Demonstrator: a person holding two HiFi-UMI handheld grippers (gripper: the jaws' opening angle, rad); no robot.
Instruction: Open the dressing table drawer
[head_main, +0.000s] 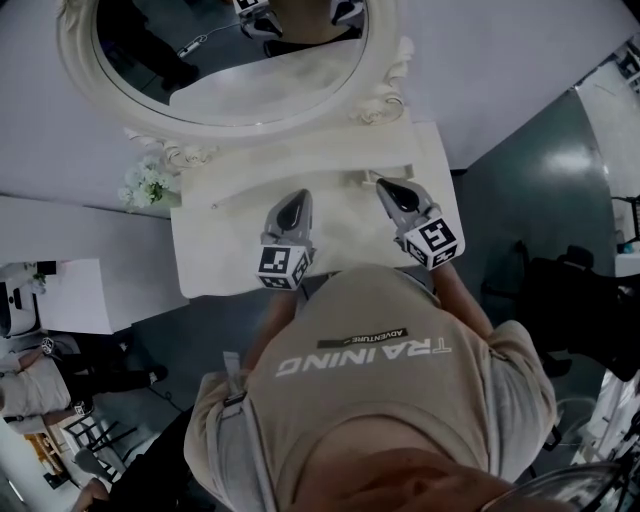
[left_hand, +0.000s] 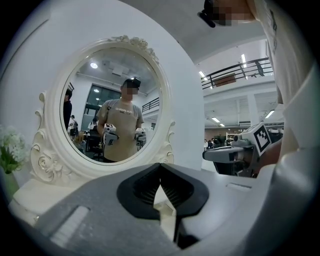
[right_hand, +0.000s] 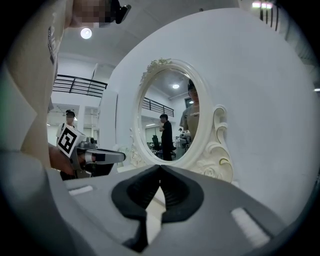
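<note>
The cream dressing table stands against the white wall, with its oval carved mirror above it. Its drawer front shows in no view; my body hides the table's near edge. My left gripper hovers over the middle of the tabletop, jaws shut and holding nothing. My right gripper hovers beside it towards the right, also shut and holding nothing. In the left gripper view the tips meet, pointing at the mirror. In the right gripper view the tips meet, with the mirror ahead.
A bunch of white flowers stands at the table's back left corner. White partitions flank the table on the left. A dark chair stands on the grey floor to the right, and people sit at the lower left.
</note>
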